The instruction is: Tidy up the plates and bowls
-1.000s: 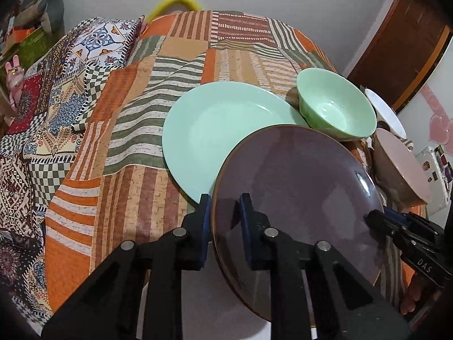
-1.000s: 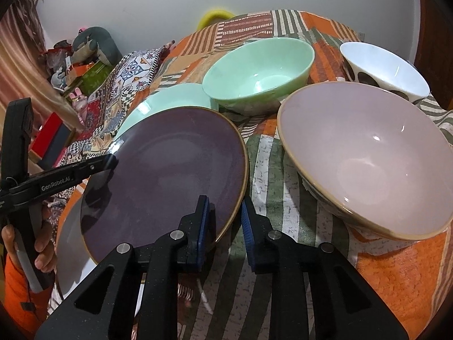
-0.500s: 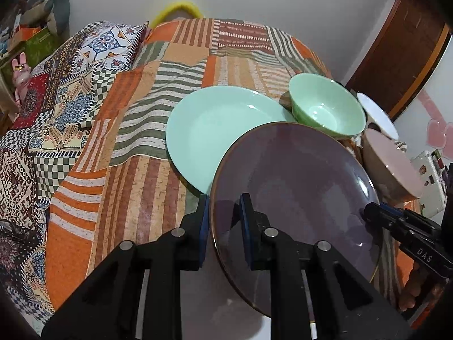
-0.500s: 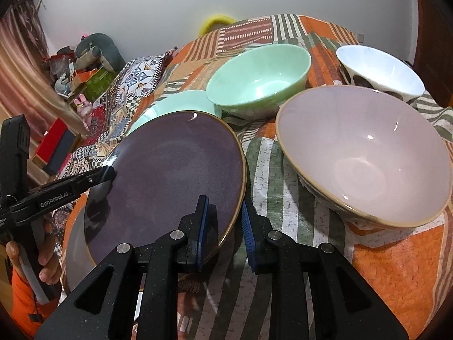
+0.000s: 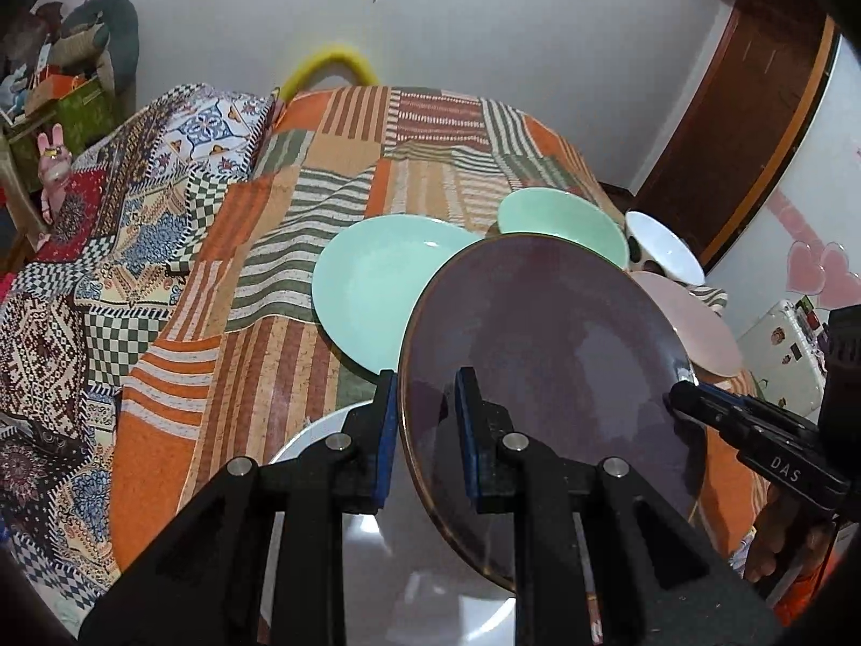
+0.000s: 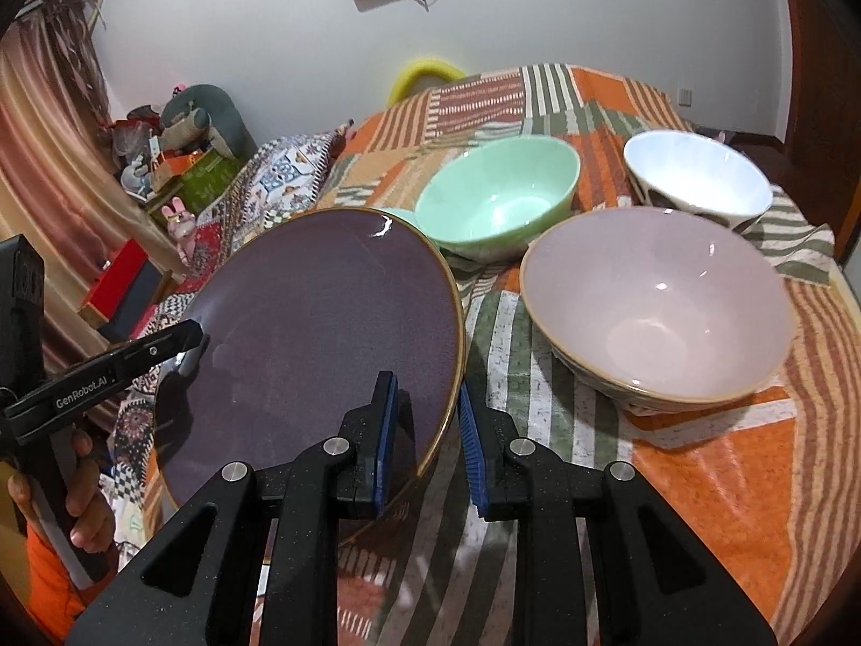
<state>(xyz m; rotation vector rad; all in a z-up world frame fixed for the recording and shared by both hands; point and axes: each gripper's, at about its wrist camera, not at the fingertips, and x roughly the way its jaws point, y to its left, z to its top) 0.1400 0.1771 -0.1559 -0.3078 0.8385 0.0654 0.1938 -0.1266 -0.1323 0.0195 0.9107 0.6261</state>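
Above the patchwork bedspread, clamped at opposite rims by left tongs and right tongs alike, dark purple plate carried tilted, likely for stacking onto the mint-green plate beside the bowls.

The right gripper pinches the round dark purple glazed plate at its 5 o'clock rim; the left gripper grips 9 o'clock.
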